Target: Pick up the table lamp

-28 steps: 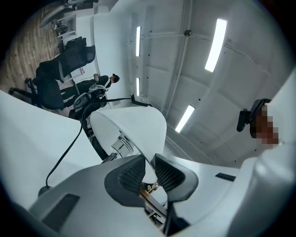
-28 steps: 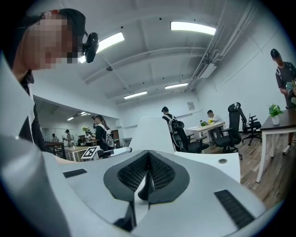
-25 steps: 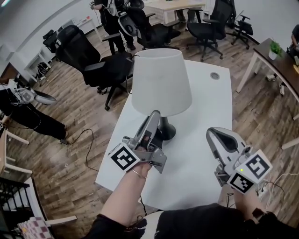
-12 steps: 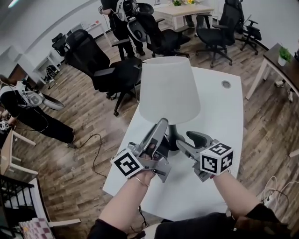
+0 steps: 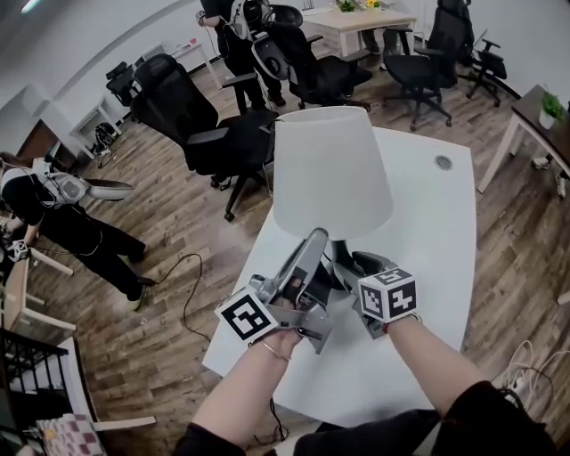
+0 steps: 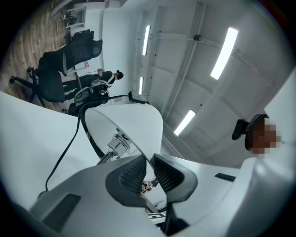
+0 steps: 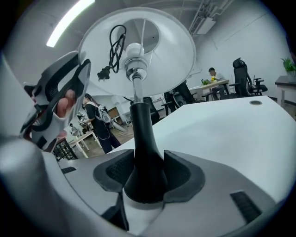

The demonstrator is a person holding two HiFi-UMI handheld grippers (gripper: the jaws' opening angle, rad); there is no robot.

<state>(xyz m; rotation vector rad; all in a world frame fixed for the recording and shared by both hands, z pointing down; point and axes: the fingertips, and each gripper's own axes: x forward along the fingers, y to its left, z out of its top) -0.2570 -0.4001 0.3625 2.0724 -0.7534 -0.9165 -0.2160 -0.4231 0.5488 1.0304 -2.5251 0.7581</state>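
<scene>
The table lamp has a white shade (image 5: 329, 169) and a black stem and foot (image 7: 141, 134), and it stands on the white table (image 5: 427, 223). My left gripper (image 5: 316, 239) reaches up to the shade's lower edge. In the left gripper view the shade's rim (image 6: 125, 125) runs down between the pads, and the left gripper (image 6: 149, 173) is shut on it. My right gripper (image 5: 347, 265) sits low at the lamp's foot. Its jaws are opening, and the flared black stem stands between them in the right gripper (image 7: 147, 178) view. The lamp's coiled cord and plug (image 7: 113, 51) hang inside the shade.
Black office chairs (image 5: 187, 116) crowd the floor beyond the table's left and far edges. A person (image 5: 53, 205) stands at the left. A wooden desk (image 5: 356, 18) stands at the back. A cable (image 5: 178, 276) lies on the floor, and a round grommet (image 5: 443, 162) marks the tabletop.
My right gripper came from the table's front right, down and leftwards to the lamp's foot, and its jaws opened around the stem. The left gripper stayed at the shade's rim.
</scene>
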